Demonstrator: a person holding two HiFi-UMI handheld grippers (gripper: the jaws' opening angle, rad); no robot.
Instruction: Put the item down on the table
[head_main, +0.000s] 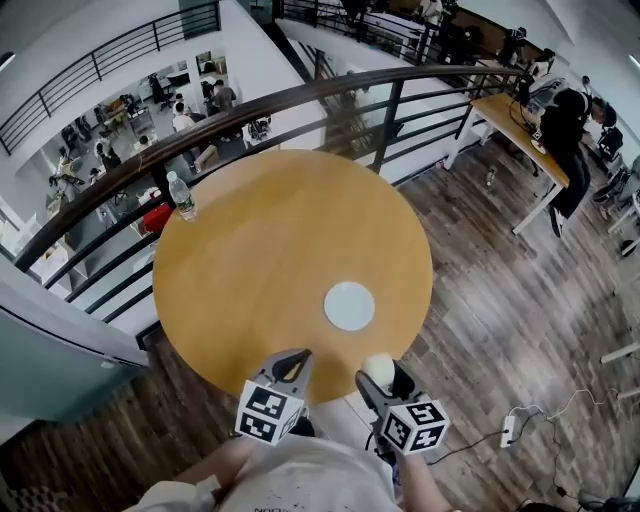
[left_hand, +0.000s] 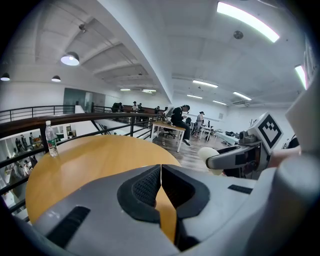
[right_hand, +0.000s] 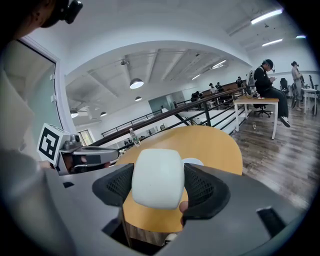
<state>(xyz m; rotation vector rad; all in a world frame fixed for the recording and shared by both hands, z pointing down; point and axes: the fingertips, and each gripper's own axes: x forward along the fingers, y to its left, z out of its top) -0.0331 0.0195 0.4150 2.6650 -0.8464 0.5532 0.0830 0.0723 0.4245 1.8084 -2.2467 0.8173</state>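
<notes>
R gripper (right_hand: 156, 186) clamped on white rounded item (right_hand: 156, 177), pads pressing both its sides. Item is aloft, not touching table (head_main: 270, 250), and hangs abt at the near rim per head view. L gripper (left_hand: 161, 182) has jaws together w/ nothing betw them, just left of R, also at near rim. On table: white disc (head_main: 349, 306) near the item, water bottle (head_main: 180, 195) at far-left edge, well apart. Step, my read: carry phase, put-down not yet begun. Next calls for: bring R fwd over bare wood, clear of rim, lower till item's underside bears on the top, then part jaws and back off straight. Risk: rounded shape may roll if let go too near rim.
</notes>
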